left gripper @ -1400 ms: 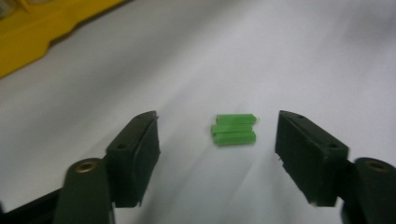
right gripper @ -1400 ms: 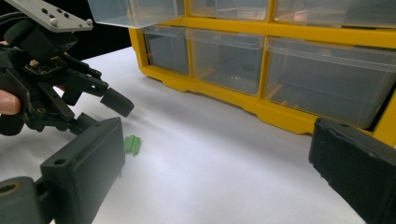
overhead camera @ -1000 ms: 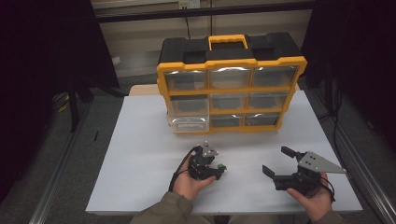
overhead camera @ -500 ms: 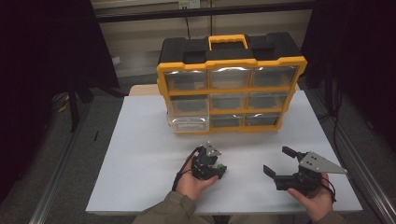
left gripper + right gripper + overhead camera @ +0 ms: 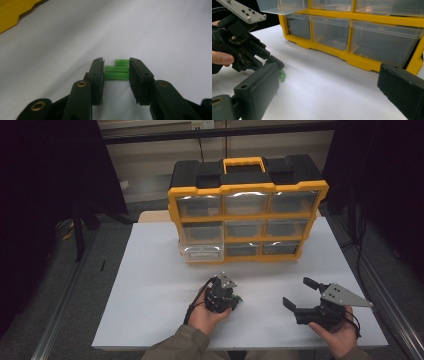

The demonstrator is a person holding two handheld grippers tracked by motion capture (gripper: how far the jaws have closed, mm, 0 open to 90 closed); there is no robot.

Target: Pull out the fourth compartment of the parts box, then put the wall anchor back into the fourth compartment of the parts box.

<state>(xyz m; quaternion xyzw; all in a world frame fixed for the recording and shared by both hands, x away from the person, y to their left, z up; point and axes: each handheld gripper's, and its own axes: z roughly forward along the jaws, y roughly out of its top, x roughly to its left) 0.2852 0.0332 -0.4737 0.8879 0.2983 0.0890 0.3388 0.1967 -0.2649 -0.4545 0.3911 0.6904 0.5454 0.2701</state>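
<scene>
I read no brand, label or writing anywhere. In the high view, my left gripper [image 5: 227, 301] sits low and left of centre, pointed down at the white table [image 5: 150, 285]. Its jaws have just been closing, and now stand either side of the green piece [image 5: 117, 71]; I cannot tell whether the pads press it. The piece is small, bright green, ribbed and stepped, lying flat. At lower right, my right gripper [image 5: 300, 294] has its jaws wide apart, holding nothing.
</scene>
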